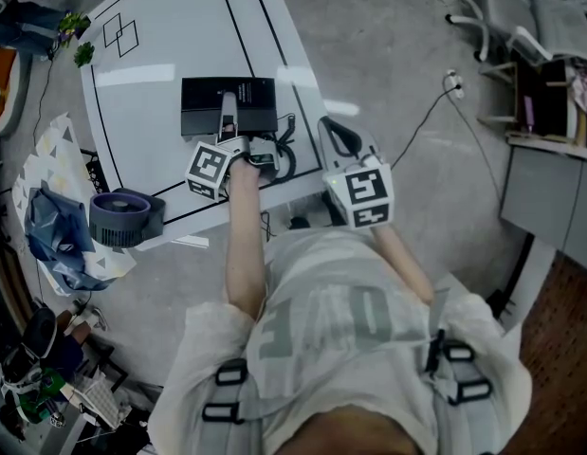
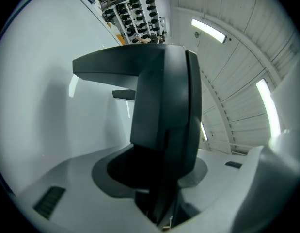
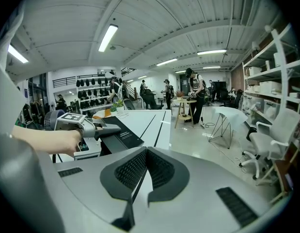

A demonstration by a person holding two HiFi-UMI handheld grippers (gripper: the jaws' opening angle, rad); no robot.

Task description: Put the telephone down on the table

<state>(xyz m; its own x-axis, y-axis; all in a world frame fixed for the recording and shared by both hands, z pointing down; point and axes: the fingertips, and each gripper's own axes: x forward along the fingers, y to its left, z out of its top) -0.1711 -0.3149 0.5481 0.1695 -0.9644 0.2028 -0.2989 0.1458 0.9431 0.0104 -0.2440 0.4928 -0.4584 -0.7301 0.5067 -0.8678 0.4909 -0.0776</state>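
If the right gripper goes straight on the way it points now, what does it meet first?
Probably the white table near its right edge; depth is unclear, so the right gripper might just miss it and reach the floor.

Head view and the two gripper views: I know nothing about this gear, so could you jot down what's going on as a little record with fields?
Setting: white table with black lines, in a large workshop
Left gripper: closed on a dark telephone
Telephone position: held over a black box that lies on the table; whether it touches is unclear
Right gripper: jaws together, nothing between them
Task status: telephone not yet let go
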